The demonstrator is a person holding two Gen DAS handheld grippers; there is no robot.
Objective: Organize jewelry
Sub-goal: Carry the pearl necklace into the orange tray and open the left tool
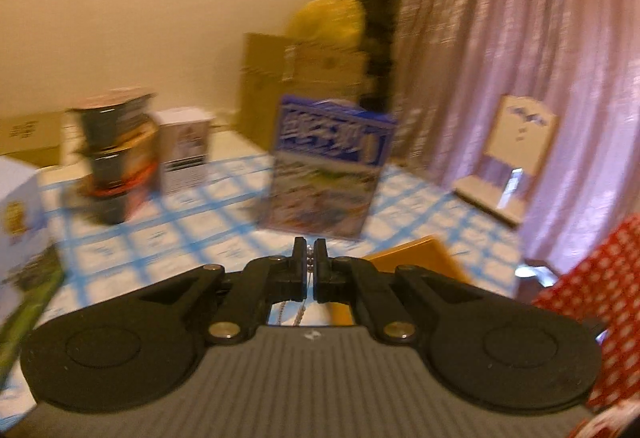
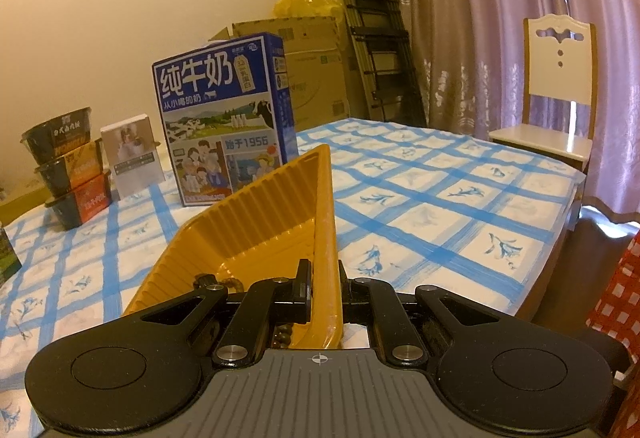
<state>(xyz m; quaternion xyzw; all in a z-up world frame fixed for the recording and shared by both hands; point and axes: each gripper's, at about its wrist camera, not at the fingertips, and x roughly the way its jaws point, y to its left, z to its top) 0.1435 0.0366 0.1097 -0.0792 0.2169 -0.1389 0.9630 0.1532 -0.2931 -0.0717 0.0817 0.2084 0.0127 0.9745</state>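
My left gripper (image 1: 309, 252) is shut on a thin silver bead chain (image 1: 308, 266), which hangs down between the fingers above the table; the view is blurred. A corner of the yellow ribbed tray (image 1: 416, 258) shows just beyond it to the right. My right gripper (image 2: 325, 274) is shut on the near right rim of that yellow tray (image 2: 256, 222), which rests on the blue-checked tablecloth (image 2: 420, 198). A dark brown bead bracelet (image 2: 228, 282) lies in the tray's near end, partly hidden by the gripper.
A blue milk carton box (image 2: 228, 118) stands behind the tray. Stacked noodle bowls (image 2: 68, 166) and a small white box (image 2: 132, 158) sit at the far left. A white chair (image 2: 556, 94), cardboard boxes (image 2: 312, 58), a folded ladder (image 2: 372, 30) and curtains lie beyond. A red-and-white sleeve (image 1: 600, 298) is at right.
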